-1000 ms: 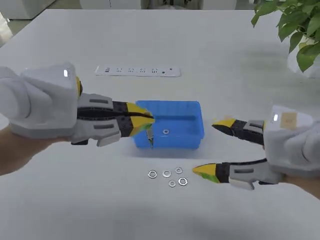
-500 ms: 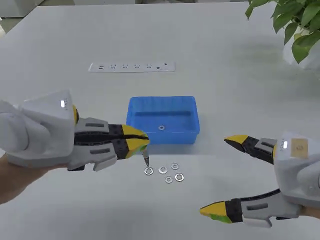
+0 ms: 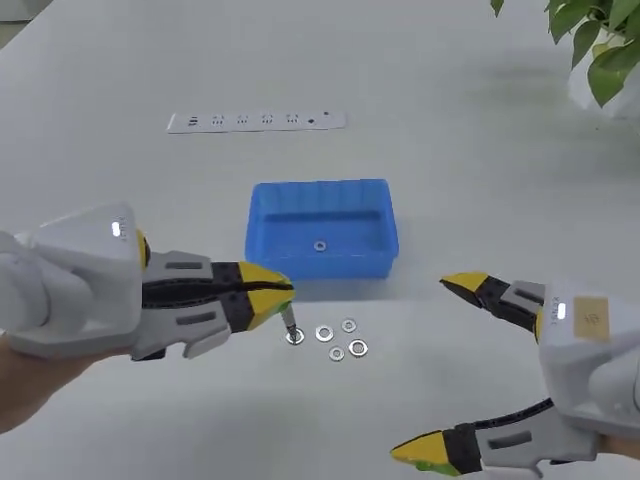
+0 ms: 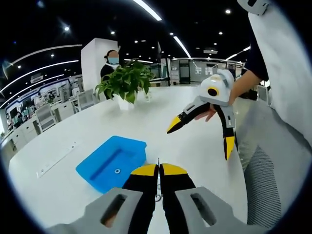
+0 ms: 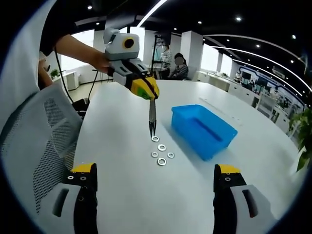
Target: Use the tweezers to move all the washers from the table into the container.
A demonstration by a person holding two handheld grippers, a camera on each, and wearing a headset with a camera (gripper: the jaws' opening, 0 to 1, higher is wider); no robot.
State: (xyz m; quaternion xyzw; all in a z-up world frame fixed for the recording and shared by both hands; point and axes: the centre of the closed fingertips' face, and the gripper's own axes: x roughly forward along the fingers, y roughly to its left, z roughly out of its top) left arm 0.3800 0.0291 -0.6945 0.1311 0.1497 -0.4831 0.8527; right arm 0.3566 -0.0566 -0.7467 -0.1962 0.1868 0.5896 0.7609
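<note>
Nearest us, at the lower right, the right gripper (image 3: 430, 368) hangs with its jaws spread wide and nothing between them; its body runs off the frame edge. A little farther, on the left, the left gripper (image 3: 284, 291) has its jaws pressed together on the tweezers (image 3: 289, 322). Their tips point down at the leftmost washer (image 3: 295, 337) of the five washers (image 3: 324, 334) clustered on the table (image 3: 480, 150). We judge the step in hand to be the pick of that washer. Next we would need to settle the tips on either side of the ring's rim, squeeze, lift clear, and carry it the short way to the blue container (image 3: 320, 264) just beyond the cluster, where a single washer (image 3: 319, 245) already rests on the floor — so five are left to move. Whether the tips touch the washer or grip it we cannot tell — they are too fine here, and in the left gripper view the jaws hide most of the cluster. Farther off lie a power strip (image 3: 257, 121) and, at the far right, a plant (image 3: 600, 50) cut by the frame
</note>
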